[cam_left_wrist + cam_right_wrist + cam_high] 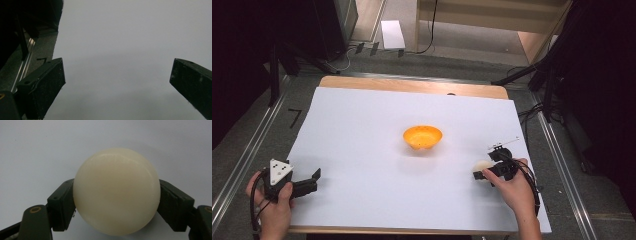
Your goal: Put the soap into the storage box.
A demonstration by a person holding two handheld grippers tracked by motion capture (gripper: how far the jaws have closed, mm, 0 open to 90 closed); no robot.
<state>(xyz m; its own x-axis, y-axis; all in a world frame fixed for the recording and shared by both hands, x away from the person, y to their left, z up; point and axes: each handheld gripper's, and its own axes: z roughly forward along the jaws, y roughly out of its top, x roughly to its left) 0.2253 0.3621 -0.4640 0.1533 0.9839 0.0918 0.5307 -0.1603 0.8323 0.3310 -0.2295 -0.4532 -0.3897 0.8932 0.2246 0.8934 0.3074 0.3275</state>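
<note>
The counter (pixel 362 145), under its white sheet, carried little: an orange bowl (pixel 422 137) near the middle and a cream ball (pixel 481 169) toward the near right. The bowl sat well ahead of the right hand-held gripper (pixel 484 175) and off to its left, upright and, as far as the high view showed, with nothing in it. The left hand-held gripper (pixel 314 181) rested near the counter's near left corner, far from both things; its own view showed its jaws spread wide over bare white sheet, holding nothing. The right hand-held gripper (pixel 116 202) had its jaws set against the ball (pixel 116 191), one on each flank, a little below its widest part, so it was closed on the ball. A small shadow showed under the ball, and whether it was resting on the sheet or just off it could not be told. The step in hand looked like the grasp at the start of a carry, most likely toward the bowl. The next move would call for a straight lift, firm enough that the smooth round surface did not slip out of the flat jaws, then a sweep forward and to the left until the ball hung over the bowl's mouth, and a low release so it did not bounce out.
</note>
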